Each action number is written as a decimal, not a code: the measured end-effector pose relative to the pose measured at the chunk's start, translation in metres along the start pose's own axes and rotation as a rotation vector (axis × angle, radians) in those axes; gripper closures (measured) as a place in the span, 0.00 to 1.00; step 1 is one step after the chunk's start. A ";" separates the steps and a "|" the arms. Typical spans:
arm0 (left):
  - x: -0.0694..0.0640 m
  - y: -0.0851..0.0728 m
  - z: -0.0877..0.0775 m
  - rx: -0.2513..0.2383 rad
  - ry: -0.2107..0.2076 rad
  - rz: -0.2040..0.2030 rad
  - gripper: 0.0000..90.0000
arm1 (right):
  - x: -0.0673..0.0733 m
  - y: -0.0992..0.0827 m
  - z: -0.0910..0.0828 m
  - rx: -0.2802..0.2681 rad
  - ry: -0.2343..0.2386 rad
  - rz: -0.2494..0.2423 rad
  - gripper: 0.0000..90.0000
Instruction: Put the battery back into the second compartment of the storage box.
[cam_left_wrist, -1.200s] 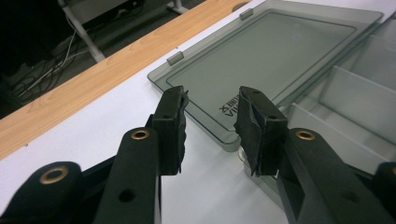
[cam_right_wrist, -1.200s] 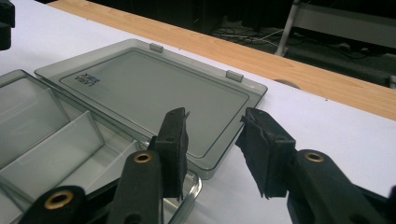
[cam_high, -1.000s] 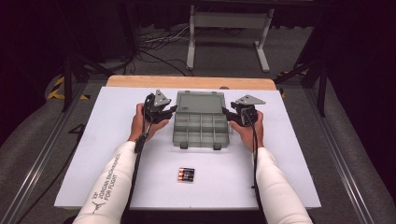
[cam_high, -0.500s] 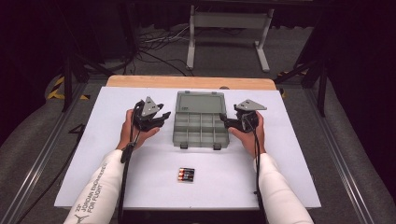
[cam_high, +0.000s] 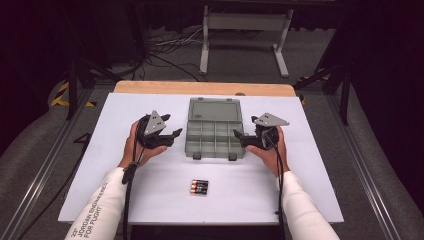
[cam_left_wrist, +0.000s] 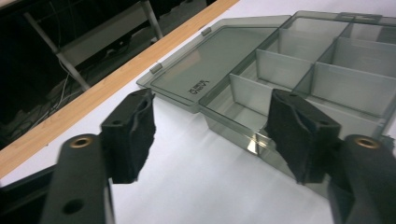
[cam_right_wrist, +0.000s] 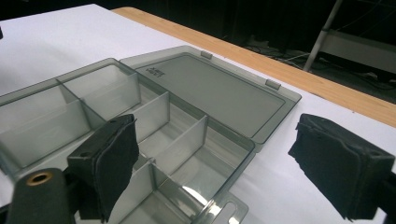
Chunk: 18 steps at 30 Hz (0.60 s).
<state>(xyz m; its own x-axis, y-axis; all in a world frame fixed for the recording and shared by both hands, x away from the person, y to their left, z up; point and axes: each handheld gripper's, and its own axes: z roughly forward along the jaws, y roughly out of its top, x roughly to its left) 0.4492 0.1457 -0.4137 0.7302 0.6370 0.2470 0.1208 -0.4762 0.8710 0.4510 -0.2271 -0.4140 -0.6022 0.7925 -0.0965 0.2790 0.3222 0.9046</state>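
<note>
The box (cam_high: 214, 129) lay lid-open (compartments bare) at the table's (cam_high: 100, 120) middle. The left gripper (cam_high: 172, 136) and right gripper (cam_high: 239, 137) flanked it, jaws just opened, gripping nothing. Batteries (cam_high: 199, 187) lay nearer the person.

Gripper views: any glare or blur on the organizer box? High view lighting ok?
Left gripper view: bright glint on the organizer box near wall, the near jaws soft. Right gripper view: white glare on the front compartment floor; jaws slightly blurred. High view: white table evenly lit, surroundings nearly black, batteries small but sharp enough.
</note>
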 end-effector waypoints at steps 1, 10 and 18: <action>-0.001 0.000 -0.001 -0.007 -0.005 0.001 0.31 | 0.000 0.000 -0.002 -0.002 0.002 -0.002 0.14; -0.008 -0.002 -0.020 -0.076 -0.034 -0.009 0.10 | 0.012 0.001 -0.019 -0.011 0.068 -0.055 0.18; -0.017 -0.005 -0.032 -0.105 -0.061 0.018 0.07 | 0.023 -0.002 -0.028 0.003 0.123 -0.086 0.22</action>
<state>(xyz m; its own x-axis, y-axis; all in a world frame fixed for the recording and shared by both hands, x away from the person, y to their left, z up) 0.4149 0.1565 -0.4086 0.7713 0.5896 0.2397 0.0386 -0.4193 0.9070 0.4154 -0.2242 -0.4065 -0.7107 0.6928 -0.1220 0.2247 0.3879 0.8939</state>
